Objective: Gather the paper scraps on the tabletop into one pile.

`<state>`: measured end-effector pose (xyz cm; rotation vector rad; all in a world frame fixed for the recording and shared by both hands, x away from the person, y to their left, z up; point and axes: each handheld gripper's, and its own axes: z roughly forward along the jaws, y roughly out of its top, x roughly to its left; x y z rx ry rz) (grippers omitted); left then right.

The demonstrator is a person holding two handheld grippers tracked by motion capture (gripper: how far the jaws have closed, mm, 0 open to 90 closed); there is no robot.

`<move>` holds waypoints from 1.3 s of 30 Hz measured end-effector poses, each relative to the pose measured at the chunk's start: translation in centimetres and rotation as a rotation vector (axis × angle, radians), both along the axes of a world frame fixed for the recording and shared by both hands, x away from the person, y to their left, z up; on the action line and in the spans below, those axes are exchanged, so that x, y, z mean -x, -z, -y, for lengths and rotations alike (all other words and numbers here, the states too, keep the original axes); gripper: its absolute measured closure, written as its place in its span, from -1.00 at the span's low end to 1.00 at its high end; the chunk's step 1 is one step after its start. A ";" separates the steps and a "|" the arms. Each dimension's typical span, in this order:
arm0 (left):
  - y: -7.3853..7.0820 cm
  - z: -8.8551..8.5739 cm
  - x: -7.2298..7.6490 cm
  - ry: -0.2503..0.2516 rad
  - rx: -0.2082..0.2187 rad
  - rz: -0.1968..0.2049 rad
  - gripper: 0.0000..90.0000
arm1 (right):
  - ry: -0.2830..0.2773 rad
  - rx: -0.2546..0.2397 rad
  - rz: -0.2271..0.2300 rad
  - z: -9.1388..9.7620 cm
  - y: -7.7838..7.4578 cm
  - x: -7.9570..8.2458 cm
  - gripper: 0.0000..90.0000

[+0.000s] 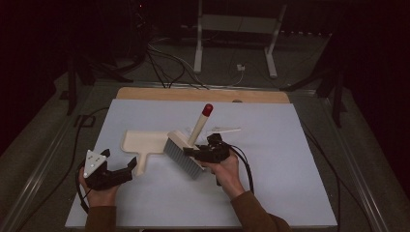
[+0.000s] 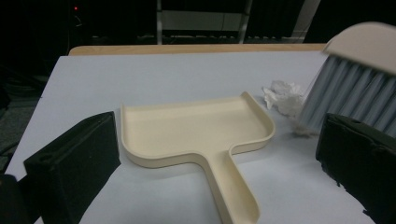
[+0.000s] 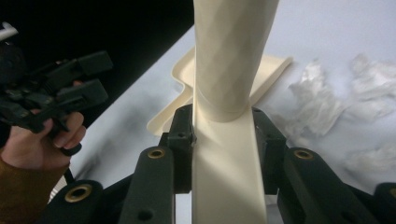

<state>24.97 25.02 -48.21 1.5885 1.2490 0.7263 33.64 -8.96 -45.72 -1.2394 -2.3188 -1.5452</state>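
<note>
A cream dustpan (image 1: 138,142) lies flat on the white table board (image 1: 270,193), its handle pointing toward the near edge. My left gripper (image 1: 118,161) is open at that handle. In the left gripper view the dustpan's handle (image 2: 233,186) lies between the wide-apart jaws, and neither jaw touches it. My right gripper (image 1: 202,152) is shut on the cream handle of a brush (image 1: 186,150) with grey bristles and a red tip, held tilted just right of the pan. The right gripper view has the brush handle (image 3: 229,70) clamped between the jaws. The brush's bristles (image 2: 350,98) hang beside a crumpled white paper (image 2: 282,95).
White paper scraps (image 3: 327,102) lie on the board to the right of the dustpan (image 3: 187,88), also behind the brush as pale scraps (image 1: 223,129). A wooden strip (image 1: 203,94) edges the far side of the board. Cables and a metal stand (image 1: 232,34) are on the floor beyond.
</note>
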 end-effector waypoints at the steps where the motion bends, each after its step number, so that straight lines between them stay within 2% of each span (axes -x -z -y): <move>1: 0.0 0.0 0.0 0.000 -0.002 -0.001 -0.99 | -0.001 0.009 -0.005 -0.2 0.2 0.1 0.49; 5: 0.0 0.0 0.0 0.003 -0.001 -0.002 -0.99 | 0.005 0.056 -0.019 -1.0 0.9 0.2 0.50; 11: 0.0 -0.1 0.0 0.002 -0.001 -0.001 -0.99 | 0.040 0.095 -0.045 -1.4 1.8 0.0 0.49; 18: 0.1 0.0 -0.1 0.001 -0.004 -0.004 -0.99 | 0.097 0.131 -0.046 -1.3 2.5 -0.5 0.50; 26: 0.1 0.0 -0.1 0.000 -0.004 -0.006 -0.99 | 0.181 0.110 -0.079 -0.1 3.2 -1.2 0.50; 35: 0.1 0.0 -0.1 0.000 -0.003 -0.008 -0.99 | 0.268 0.131 -0.084 1.7 2.9 -1.2 0.50; 39: 0.1 0.1 -0.1 -0.001 -0.004 -0.009 -0.99 | 0.310 0.123 -0.099 3.0 3.0 -1.0 0.50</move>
